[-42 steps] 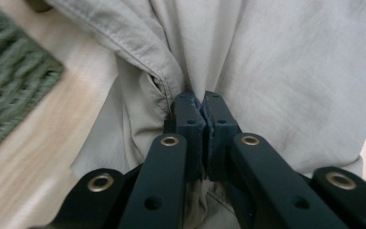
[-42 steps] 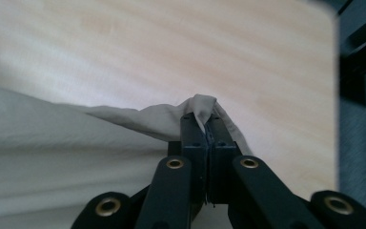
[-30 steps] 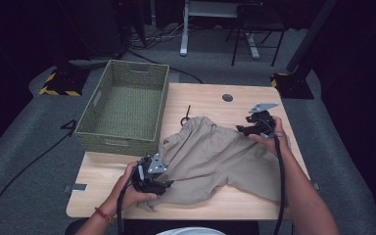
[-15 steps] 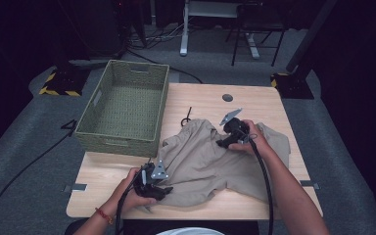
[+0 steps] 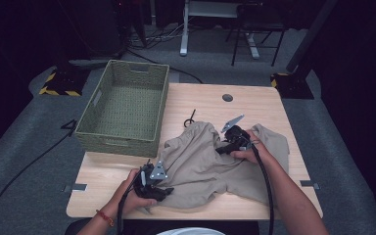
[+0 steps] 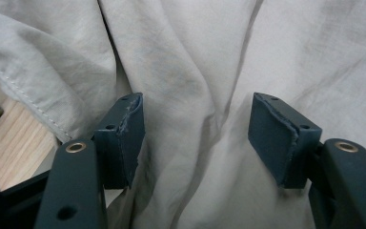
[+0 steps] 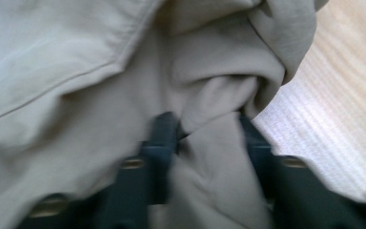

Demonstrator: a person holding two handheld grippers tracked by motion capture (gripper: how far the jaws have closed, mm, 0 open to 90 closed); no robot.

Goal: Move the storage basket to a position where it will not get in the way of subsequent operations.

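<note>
Both tongs are down on the tan cloth point(image 5: 210, 161), and I will start with my left one. My left gripper point(image 5: 162, 192) sits low at the near left part of the table point(image 5: 254, 105), at the near left edge of the cloth. From its own camera I see the left gripper point(image 6: 198, 136) with its two dark pads wide apart. Cloth lies between them, with a soft fold going up the middle. The pads point(image 6: 124, 138) do not squeeze it, so these tongs are open. At the left of that view I see a stitched hem and a bit of bare wood.

Next comes the cloth itself. It is spread out and crumpled over the near middle and right of the table, just right of the green woven basket point(image 5: 127, 110). A small black ring with a stem point(image 5: 190, 120) lies on the wood just behind the cloth. A round hole point(image 5: 227, 98) sits farther back in the table top.

Now my right gripper point(image 5: 225, 147). It rests on top of the cloth, to the right of the middle. From its own camera, which is a bit blurry, the right gripper point(image 7: 205, 143) has a bunch of cloth pushed up between its jaws. These jaws have just been closing, and they pinch that bunch now. Light wood shows at the right of that view
</note>
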